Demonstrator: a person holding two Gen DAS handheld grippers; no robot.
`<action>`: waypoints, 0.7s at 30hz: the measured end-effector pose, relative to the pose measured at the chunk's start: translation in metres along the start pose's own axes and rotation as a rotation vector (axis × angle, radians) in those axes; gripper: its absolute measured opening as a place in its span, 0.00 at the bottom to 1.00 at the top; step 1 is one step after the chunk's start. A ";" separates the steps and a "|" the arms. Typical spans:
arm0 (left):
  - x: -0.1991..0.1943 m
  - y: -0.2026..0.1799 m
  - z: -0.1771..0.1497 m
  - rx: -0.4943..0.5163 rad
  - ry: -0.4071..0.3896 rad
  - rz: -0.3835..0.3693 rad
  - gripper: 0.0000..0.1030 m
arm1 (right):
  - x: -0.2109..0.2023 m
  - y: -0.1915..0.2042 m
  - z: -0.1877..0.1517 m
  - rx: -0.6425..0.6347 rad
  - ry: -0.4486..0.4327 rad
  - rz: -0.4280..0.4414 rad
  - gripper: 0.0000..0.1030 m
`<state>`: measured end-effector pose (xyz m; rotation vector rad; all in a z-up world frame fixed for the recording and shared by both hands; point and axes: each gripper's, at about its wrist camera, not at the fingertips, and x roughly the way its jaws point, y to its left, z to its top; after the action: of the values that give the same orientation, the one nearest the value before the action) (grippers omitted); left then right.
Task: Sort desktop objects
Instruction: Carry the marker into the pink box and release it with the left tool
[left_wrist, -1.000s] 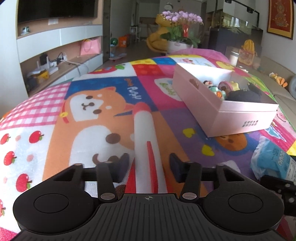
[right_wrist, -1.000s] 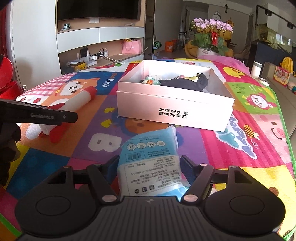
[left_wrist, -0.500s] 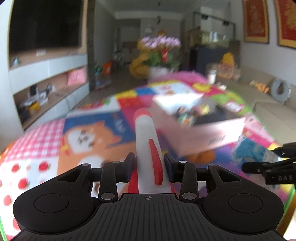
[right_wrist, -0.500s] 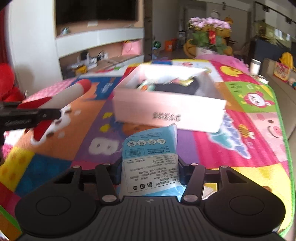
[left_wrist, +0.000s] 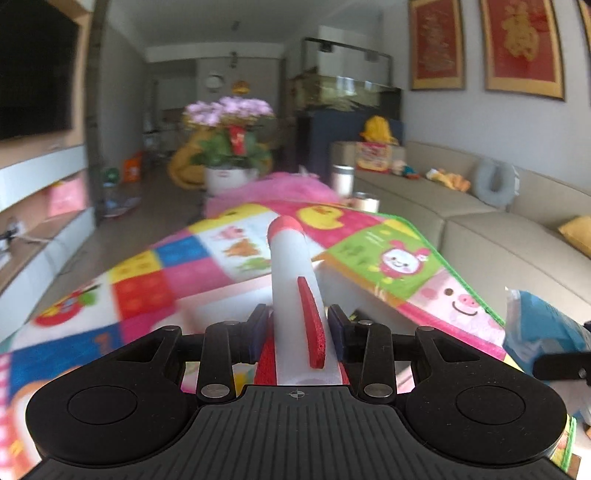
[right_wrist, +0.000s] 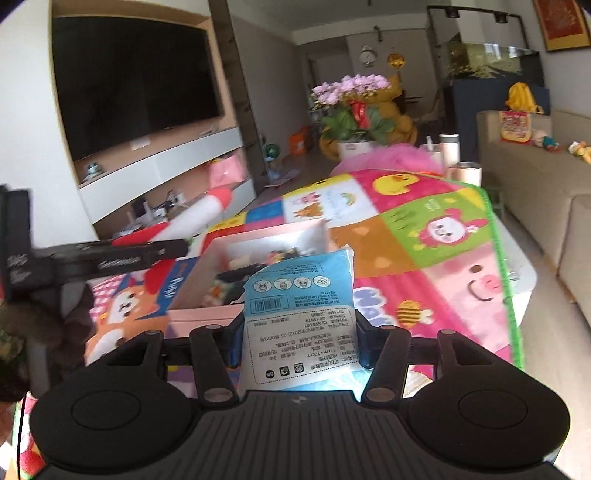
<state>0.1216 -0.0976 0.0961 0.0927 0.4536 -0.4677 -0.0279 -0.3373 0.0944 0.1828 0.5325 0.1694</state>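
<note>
Both tongs are loaded and off the counter (right_wrist: 461, 258), which wears a patchwork cartoon mat.

Left tongs (left_wrist: 297, 325): pinching a white foam rocket with red fins and nose (left_wrist: 291, 280). Log-wise the jaws are easing open a touch, but the pads look to be on the body. Its long axis runs straight out along the fingers, nose at 12 o'clock.

Right tongs (right_wrist: 297, 341): clamped on a blue tissue pack (right_wrist: 301, 310), held upright with the label facing the camera and its top edge at 12.

Key relation: the open pink box (right_wrist: 258, 254), already holding small items, sits dead ahead at 12 o'clock of the right tongs, just beyond and below the pack. In the right view the rocket shows at 10 o'clock, nose pointing up-right over the box's left side. The box is blurred and mostly hidden behind the rocket in the left view.

My read: the right hand is nearer and squarer to the opening; the rocket likely needs its axis turned along the box's length to fit.
</note>
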 end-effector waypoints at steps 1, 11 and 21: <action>0.012 -0.001 0.001 0.002 0.009 0.004 0.41 | 0.003 -0.003 0.000 0.007 0.004 -0.009 0.52; -0.011 0.010 -0.027 0.037 0.013 0.087 0.92 | 0.024 -0.015 -0.001 0.015 0.044 -0.051 0.52; -0.078 0.019 -0.078 -0.147 0.041 0.094 0.97 | 0.074 0.025 0.079 -0.117 0.004 0.026 0.52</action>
<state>0.0372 -0.0340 0.0602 -0.0179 0.5203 -0.3396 0.0729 -0.3077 0.1307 0.0760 0.5227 0.2259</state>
